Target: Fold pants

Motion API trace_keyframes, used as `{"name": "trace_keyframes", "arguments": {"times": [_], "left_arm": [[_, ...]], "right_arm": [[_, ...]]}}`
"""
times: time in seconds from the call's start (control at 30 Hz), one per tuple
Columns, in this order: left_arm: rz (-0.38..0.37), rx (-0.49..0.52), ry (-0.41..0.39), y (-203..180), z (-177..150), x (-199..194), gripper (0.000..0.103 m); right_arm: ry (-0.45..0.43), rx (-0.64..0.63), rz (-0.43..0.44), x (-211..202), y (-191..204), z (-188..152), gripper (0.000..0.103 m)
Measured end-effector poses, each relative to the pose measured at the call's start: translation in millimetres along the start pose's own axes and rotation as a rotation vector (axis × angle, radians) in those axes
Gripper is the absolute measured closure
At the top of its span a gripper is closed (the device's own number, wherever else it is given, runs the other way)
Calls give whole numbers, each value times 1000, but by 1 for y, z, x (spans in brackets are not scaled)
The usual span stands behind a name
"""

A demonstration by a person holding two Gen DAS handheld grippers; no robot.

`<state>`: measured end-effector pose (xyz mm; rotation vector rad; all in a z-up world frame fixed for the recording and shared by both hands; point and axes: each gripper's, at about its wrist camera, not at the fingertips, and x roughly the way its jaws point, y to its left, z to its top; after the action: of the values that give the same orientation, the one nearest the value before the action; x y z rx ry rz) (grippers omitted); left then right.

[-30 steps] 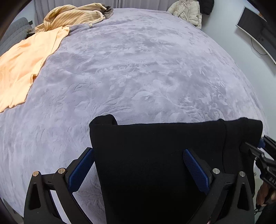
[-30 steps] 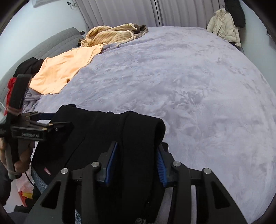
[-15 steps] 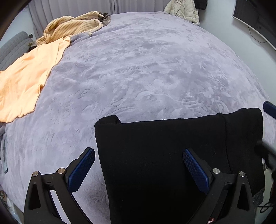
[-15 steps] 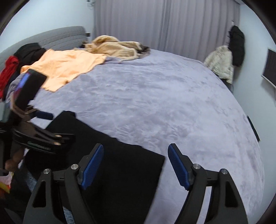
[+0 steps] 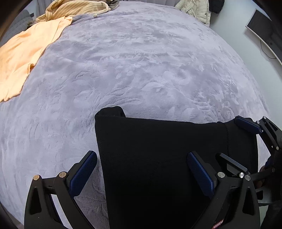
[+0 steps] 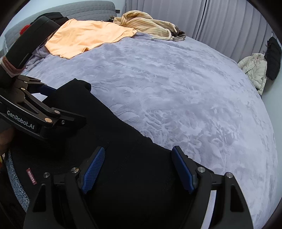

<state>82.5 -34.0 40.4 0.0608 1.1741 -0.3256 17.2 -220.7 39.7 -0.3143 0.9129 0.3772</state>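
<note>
Black folded pants (image 5: 158, 158) lie flat on the lilac bed cover (image 5: 141, 70) near its front edge. My left gripper (image 5: 142, 169) hovers open over their left edge, one pad above the cover and the other above the cloth. In the right wrist view the pants (image 6: 123, 141) run from the lower left up to a rolled corner, with a red label (image 6: 31, 176) beside a grey waistband. My right gripper (image 6: 138, 167) stands open above the right end of the pants, pads clear of the cloth. Each gripper shows in the other's view: the right gripper (image 5: 243, 144) and the left gripper (image 6: 68, 105).
An orange shirt (image 5: 26, 52) and a striped yellow garment (image 5: 74, 8) lie at the far left of the bed. A beige jacket (image 6: 253, 70) hangs by the far wall near grey curtains (image 6: 229, 22). A monitor (image 5: 264, 31) stands at the right. The grey headboard (image 6: 79, 10) is behind the shirt.
My right gripper let go of the raised fold of the pants, opened wide and rolled. The fold dropped, and the pants now lie flat. The left gripper stayed open over them.
</note>
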Motion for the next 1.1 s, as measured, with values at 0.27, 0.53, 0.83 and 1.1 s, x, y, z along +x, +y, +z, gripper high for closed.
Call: {"name": "trace_keyframes", "arguments": {"times": [0.27, 0.53, 0.83, 1.1], "left_arm": [[-23, 67, -94, 15, -10, -52, 1], [20, 221, -47, 3, -35, -39, 1], [-95, 163, -50, 29, -83, -65, 1], [-128, 207, -33, 4, -105, -65, 1]], "right_arm": [[15, -21, -12, -20, 8, 12, 21], [38, -226, 44, -28, 68, 14, 20], [23, -144, 28, -59, 28, -52, 16], [-87, -225, 41, -105, 74, -63, 15]]}}
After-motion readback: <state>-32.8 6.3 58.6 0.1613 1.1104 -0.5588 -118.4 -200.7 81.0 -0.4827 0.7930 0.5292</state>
